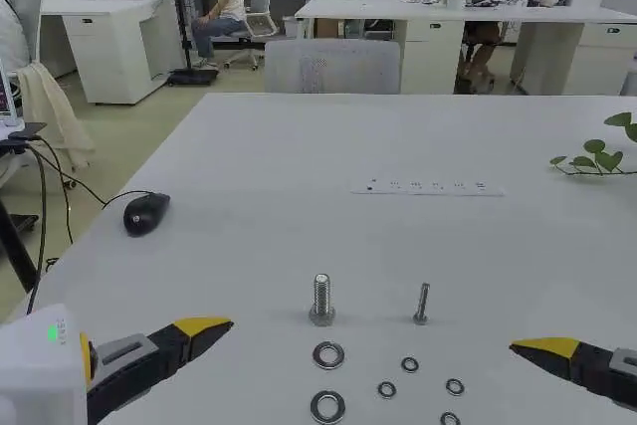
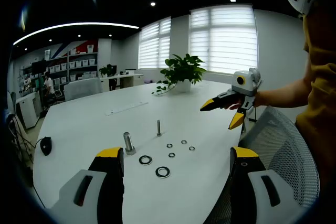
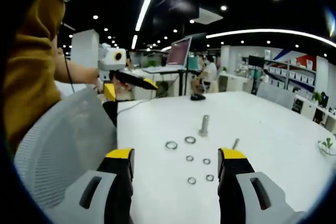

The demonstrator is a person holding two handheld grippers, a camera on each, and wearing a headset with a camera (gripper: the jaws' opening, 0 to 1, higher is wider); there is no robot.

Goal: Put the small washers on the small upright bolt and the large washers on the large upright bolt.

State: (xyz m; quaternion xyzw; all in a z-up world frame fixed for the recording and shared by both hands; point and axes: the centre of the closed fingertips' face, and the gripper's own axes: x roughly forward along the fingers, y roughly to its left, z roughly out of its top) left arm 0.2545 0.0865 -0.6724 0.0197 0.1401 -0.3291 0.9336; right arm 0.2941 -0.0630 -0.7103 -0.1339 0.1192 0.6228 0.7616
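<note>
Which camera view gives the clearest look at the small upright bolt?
The head view: the small bolt stands near, unobstructed, right of the large bolt. The left gripper view shows it farther off and tiny. The right gripper view shows it small and seemingly tilted.

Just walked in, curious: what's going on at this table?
A person holds two claw tools. The left claw and right claw are both open and empty. On the white table the large bolt and small bolt stand upright. Two large washers and four small washers lie loose nearby, none on a bolt yet.
</note>
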